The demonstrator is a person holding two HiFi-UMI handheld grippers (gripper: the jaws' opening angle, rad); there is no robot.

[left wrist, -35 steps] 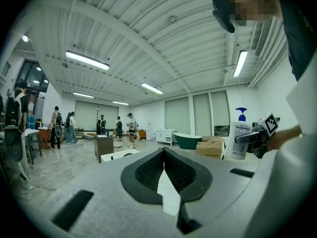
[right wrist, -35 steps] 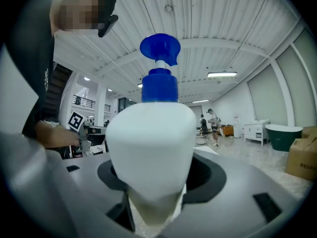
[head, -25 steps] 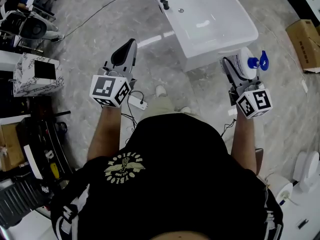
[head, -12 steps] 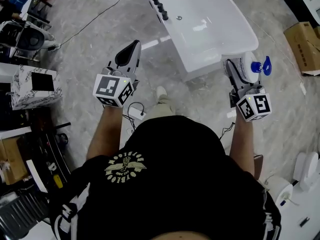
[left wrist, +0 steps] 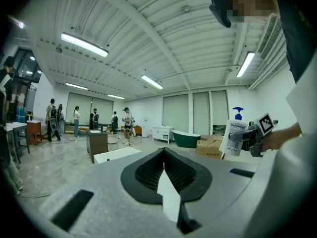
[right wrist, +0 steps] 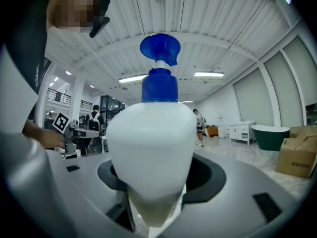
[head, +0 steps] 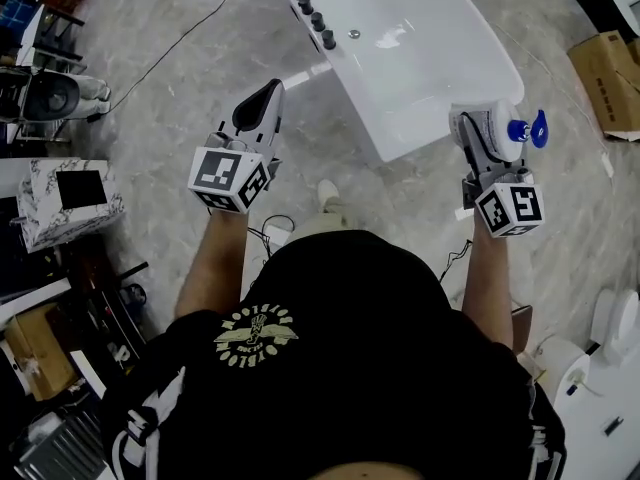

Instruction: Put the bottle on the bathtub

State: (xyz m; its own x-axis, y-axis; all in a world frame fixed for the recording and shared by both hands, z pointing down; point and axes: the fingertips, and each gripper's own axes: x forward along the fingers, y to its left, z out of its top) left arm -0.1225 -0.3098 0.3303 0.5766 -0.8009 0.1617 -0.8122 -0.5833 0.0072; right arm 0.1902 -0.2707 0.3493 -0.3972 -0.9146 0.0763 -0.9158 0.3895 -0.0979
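As the head view shows, the white plastic pump bottle [head: 495,128] with its blue dispenser head [head: 527,128] is carried in the right gripper [head: 478,130]. It hangs in the air just beside the near right corner of the white oval bathtub [head: 400,140] and does not yet rest on the rim. The left gripper [head: 258,106] hangs over the grey marble floor [head: 180,88], apart from the tub's left side. A row of dark tap fittings [head: 318,23] occupies the far left rim.

In the left gripper view, the jaws are pressed together with nothing between them. The bottle appears at the right, upright in the other gripper.

In the right gripper view, the jaws pinch the lower body of the bottle from both sides, pump uppermost.

The step in hand appears to be transport to the rim. Recommended procedure:
- Bring the bottle over a flat, bare stretch of rim, away from the fittings.
- Keep it vertical.
- Lower it until the base sits fully on the rim, overhanging neither edge.
- Only then spread the jaws, and withdraw straight back so they do not tip the tall body.
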